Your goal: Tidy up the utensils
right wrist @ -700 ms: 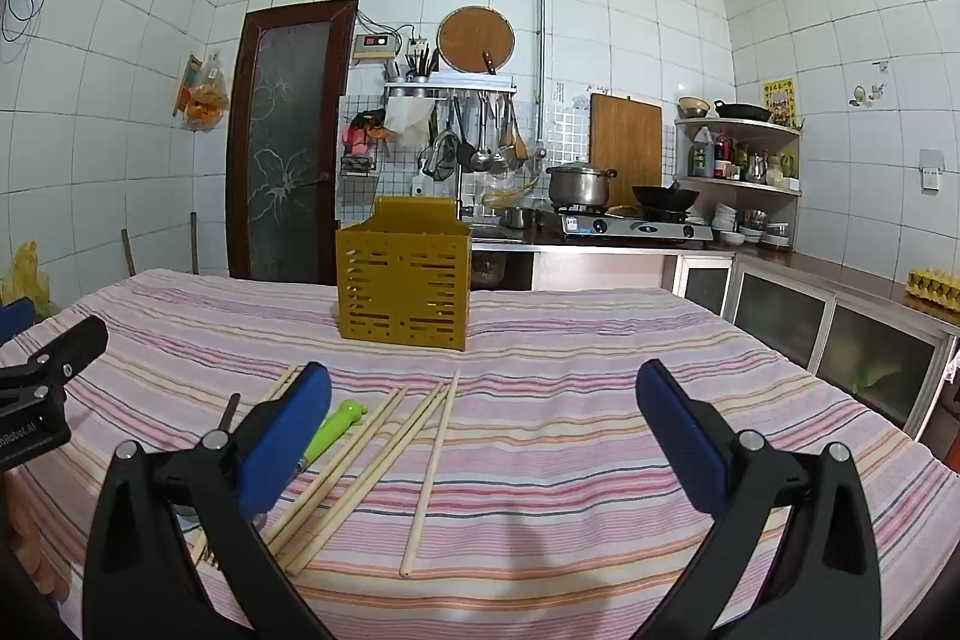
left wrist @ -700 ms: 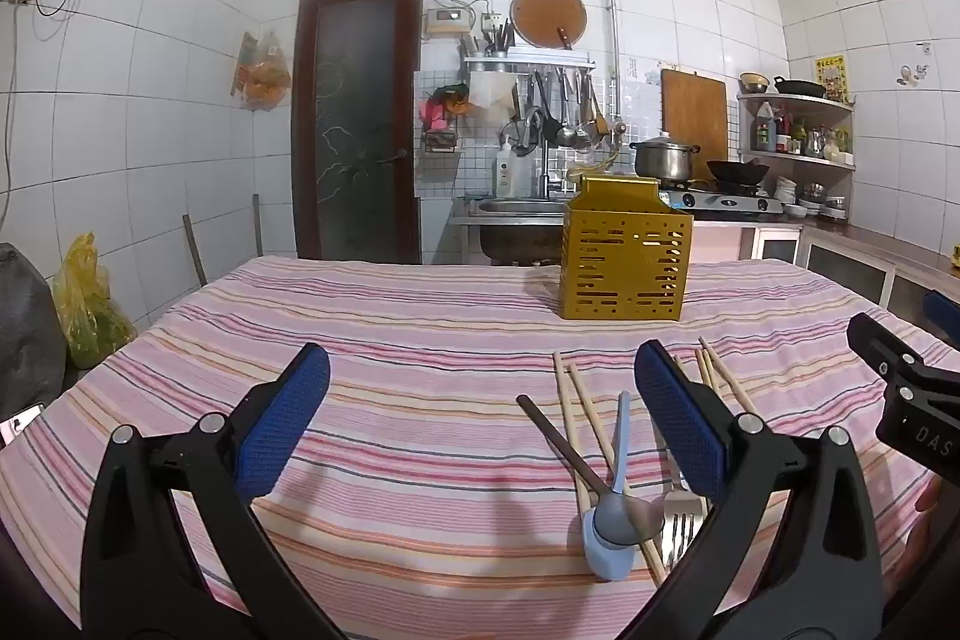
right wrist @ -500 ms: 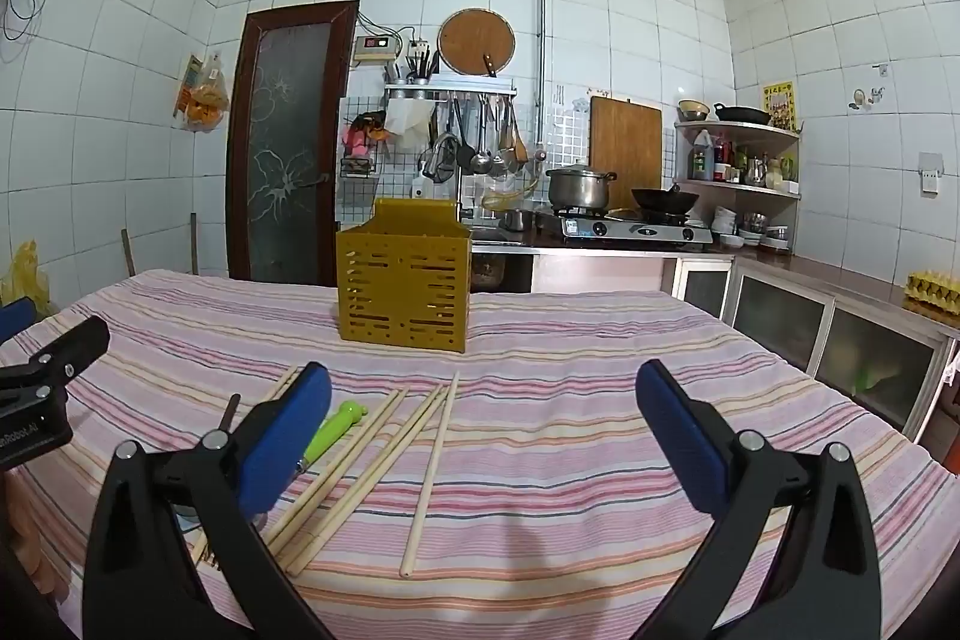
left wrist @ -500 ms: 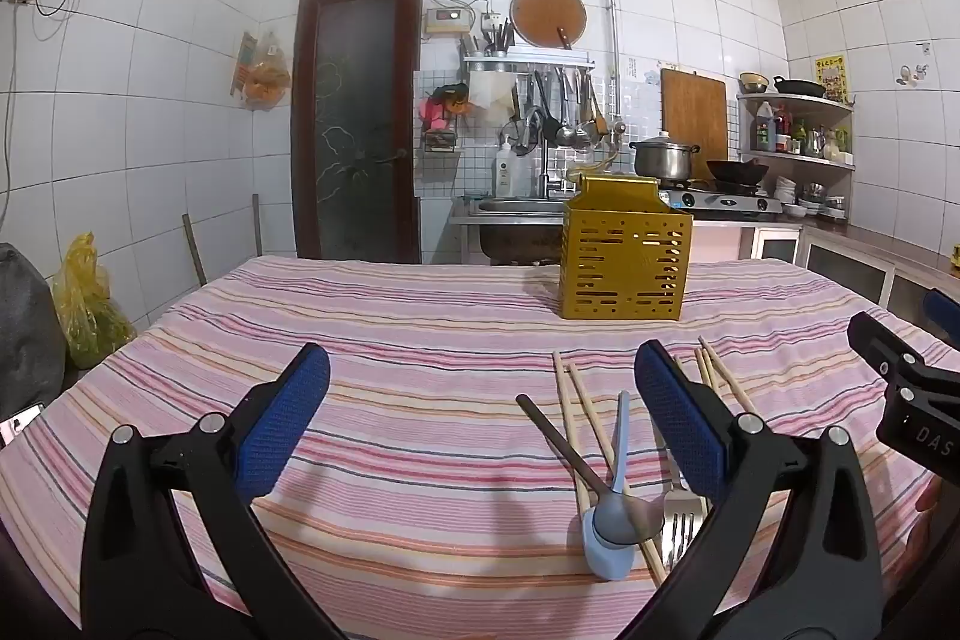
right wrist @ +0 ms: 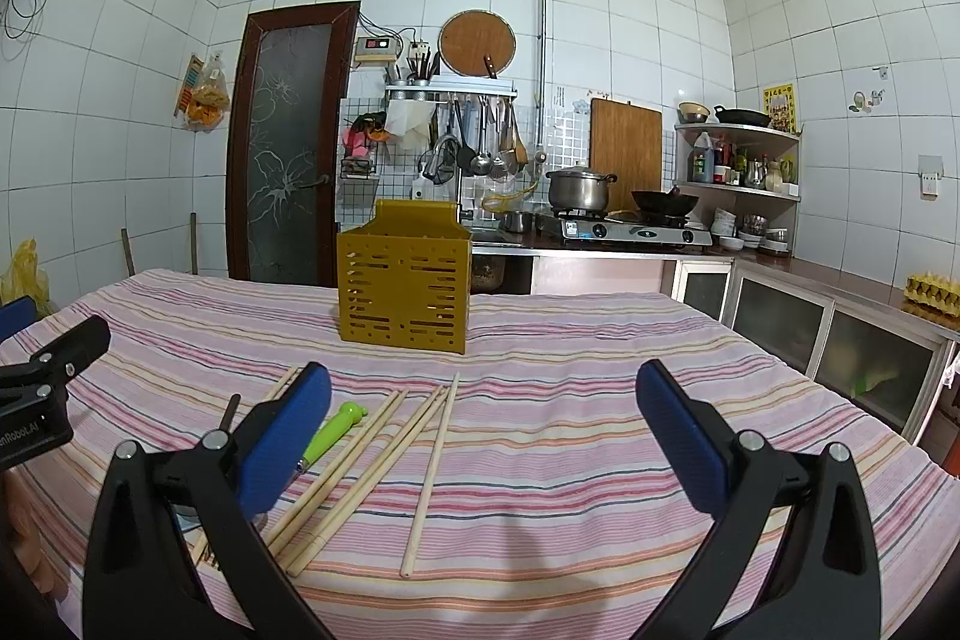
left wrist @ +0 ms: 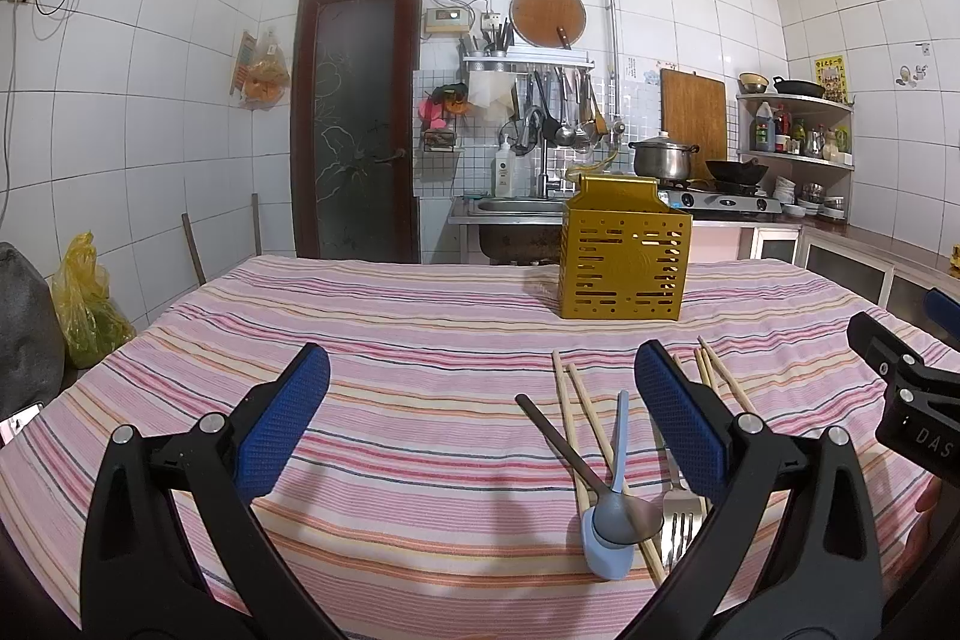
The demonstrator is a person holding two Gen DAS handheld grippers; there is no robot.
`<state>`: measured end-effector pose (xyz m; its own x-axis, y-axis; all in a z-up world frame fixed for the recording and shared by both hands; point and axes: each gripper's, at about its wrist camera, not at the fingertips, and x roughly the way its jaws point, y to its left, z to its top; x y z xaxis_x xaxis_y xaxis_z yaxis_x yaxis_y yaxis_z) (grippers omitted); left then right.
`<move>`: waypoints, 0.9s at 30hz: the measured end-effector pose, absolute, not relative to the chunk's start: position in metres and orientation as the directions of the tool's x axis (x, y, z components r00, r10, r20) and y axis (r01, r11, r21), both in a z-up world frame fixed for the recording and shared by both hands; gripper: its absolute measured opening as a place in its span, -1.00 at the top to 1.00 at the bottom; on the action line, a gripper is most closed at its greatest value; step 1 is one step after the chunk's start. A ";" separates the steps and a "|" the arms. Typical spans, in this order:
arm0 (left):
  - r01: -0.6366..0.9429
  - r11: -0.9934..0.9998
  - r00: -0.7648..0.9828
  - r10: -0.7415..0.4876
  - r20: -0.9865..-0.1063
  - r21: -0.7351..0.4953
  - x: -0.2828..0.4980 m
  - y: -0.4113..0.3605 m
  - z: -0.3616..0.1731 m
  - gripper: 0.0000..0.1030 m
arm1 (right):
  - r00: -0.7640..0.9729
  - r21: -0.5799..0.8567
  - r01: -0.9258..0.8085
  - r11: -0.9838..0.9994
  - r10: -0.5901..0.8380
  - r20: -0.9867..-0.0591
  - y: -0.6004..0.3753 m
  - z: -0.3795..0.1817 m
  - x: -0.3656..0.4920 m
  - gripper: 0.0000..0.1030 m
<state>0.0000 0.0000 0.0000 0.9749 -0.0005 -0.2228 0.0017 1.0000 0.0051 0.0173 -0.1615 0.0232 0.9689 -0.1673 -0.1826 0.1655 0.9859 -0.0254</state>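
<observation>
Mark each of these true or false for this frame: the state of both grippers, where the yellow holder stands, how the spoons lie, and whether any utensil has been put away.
1. Both the left gripper and the right gripper are open and hold nothing. True.
2. The yellow utensil holder lies tipped on its side. False: it stands upright on the striped tablecloth.
3. The dark spoon lies across the light blue spoon. True.
4. The chopsticks stand inside the holder. False: they lie loose on the cloth.
5. The green-handled utensil is clamped in the right gripper. False: it lies on the cloth beside the chopsticks.
</observation>
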 end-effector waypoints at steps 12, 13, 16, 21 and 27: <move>0.001 1.000 0.975 0.000 -0.223 0.005 0.000 0.000 0.000 -0.90 | 0.969 -0.027 0.166 0.986 -0.168 -0.180 -0.161 0.023 0.018 -0.93; 0.001 1.000 0.975 -0.001 -0.223 0.004 0.000 0.000 0.000 -0.90 | 0.969 -0.027 0.166 0.986 -0.168 -0.180 -0.161 0.022 0.018 -0.93; 0.001 1.000 0.975 0.000 -0.223 0.004 0.000 0.000 0.000 -0.90 | 0.969 -0.028 0.166 0.986 -0.169 -0.179 -0.161 0.022 0.019 -0.93; 0.001 1.000 0.975 0.000 -0.222 0.004 0.000 0.000 0.000 -0.90 | 0.969 -0.027 0.166 0.986 -0.169 -0.179 -0.161 0.022 0.019 -0.93; 0.001 1.000 0.975 -0.001 -0.222 0.004 0.000 0.000 0.000 -0.90 | 0.969 -0.028 0.167 0.986 -0.169 -0.179 -0.161 0.022 0.019 -0.93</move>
